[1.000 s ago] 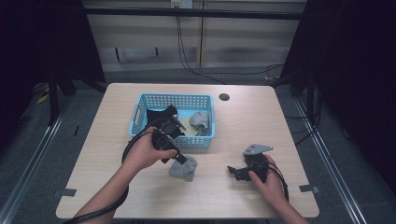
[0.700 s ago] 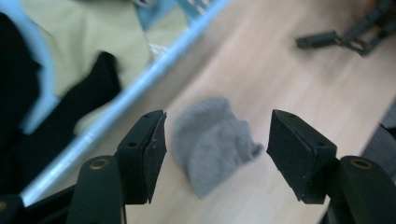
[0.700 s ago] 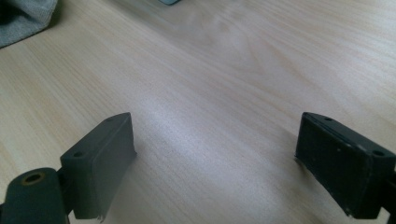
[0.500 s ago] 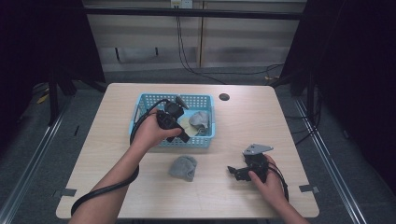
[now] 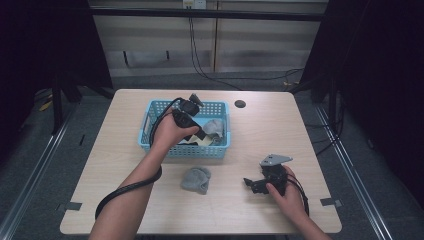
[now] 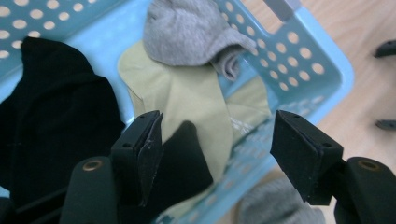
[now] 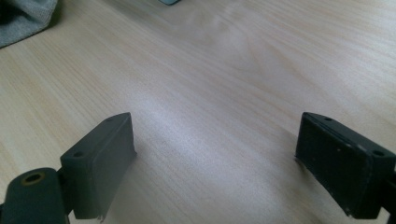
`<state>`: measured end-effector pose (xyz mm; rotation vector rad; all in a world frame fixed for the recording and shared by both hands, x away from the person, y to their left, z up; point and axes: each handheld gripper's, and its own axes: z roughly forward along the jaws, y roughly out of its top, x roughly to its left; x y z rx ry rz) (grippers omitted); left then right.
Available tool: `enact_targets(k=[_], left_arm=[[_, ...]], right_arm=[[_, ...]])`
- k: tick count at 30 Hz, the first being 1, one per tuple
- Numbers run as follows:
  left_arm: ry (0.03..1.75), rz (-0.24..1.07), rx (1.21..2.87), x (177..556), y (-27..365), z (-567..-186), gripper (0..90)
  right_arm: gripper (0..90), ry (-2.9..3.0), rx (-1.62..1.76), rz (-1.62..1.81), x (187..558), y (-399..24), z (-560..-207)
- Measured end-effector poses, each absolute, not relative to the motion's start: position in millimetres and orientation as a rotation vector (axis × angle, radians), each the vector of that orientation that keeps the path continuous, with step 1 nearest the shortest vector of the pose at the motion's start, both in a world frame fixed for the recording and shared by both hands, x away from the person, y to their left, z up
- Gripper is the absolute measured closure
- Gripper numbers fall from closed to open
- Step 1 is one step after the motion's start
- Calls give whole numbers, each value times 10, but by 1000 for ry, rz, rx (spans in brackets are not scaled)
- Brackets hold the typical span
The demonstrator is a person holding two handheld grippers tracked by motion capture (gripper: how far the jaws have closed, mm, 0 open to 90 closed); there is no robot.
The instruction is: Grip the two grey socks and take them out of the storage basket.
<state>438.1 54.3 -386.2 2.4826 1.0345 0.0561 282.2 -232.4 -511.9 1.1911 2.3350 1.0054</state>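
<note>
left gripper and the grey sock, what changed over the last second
The left gripper left the crumpled grey sock on the wooden table and moved up over the blue plastic basket; its jaws have just been opening, nothing gripped. The right gripper and that sock stayed put.

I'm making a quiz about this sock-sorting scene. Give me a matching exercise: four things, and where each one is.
Things:
1. left gripper
2. right gripper
3. grey sock
4. yellow sock

Places:
A. on the bare table, in front of the basket
B. inside the basket
C. over the basket, jaws open
D. low over the table at the right, jaws open

Pairs: 1-C, 2-D, 3-A, 4-B
</note>
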Motion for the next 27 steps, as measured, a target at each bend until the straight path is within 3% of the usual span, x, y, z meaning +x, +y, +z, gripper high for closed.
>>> enact_targets(k=[27], left_arm=[[1098, 95, 2426, 4741, 170, -4288, 303]], right_arm=[[111, 2333, 1193, 1005, 2823, -2325, -5117]])
